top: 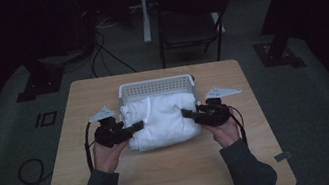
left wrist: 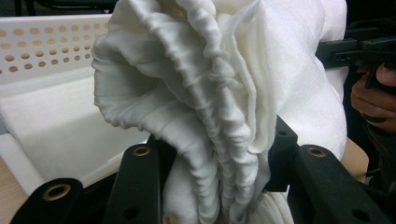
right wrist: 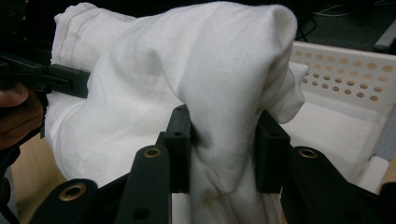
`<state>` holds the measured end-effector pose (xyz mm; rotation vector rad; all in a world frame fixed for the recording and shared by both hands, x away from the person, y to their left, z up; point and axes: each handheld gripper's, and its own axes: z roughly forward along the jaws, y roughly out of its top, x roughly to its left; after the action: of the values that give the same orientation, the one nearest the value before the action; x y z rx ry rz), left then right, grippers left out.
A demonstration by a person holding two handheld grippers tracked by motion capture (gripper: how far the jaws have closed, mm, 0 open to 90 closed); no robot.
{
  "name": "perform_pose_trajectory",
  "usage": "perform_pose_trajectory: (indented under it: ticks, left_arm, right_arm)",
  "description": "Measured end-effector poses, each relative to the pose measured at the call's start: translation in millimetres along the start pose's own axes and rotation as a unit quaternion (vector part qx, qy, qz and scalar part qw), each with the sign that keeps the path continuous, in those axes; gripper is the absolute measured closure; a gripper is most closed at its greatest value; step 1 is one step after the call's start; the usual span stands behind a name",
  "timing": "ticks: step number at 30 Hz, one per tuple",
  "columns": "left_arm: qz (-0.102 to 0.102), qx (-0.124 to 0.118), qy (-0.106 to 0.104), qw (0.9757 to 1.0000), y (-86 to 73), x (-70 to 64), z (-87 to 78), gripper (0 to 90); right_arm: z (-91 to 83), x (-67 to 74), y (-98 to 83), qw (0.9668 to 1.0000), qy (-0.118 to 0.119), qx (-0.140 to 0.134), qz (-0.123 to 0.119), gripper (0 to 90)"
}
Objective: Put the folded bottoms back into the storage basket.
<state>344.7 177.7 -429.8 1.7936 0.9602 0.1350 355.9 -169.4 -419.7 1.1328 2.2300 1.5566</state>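
Tongs clamp white cloth over wooden table, dark room.

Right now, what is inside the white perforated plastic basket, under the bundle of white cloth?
The white perforated plastic basket shows a flat white liner or cloth on its bottom. The bundle of white cloth covers its near part, so anything under there is hidden.

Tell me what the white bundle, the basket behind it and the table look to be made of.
White bundle: soft matte cloth, likely cotton knit; it gathers into ruffled folds. Basket: white, likely moulded plastic; rows of round holes. Table: pale wood-grain top, perhaps laminate.
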Motion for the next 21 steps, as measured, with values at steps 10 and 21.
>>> perform_pose_trajectory:
  ticks: [10,21]
  left_arm:
    - [-0.001,-0.006,0.002,1.0,11.2,4.6,1.5,59.3]
    - [0.005,-0.009,0.007,0.9999,18.4,7.8,2.5,59.3]
  right_arm:
    - [3.0,-4.1,10.5,1.0,-0.002,-0.002,0.001,64.8]
    - [6.8,-7.5,16.5,1.0,-0.004,-0.004,0.001,64.8]
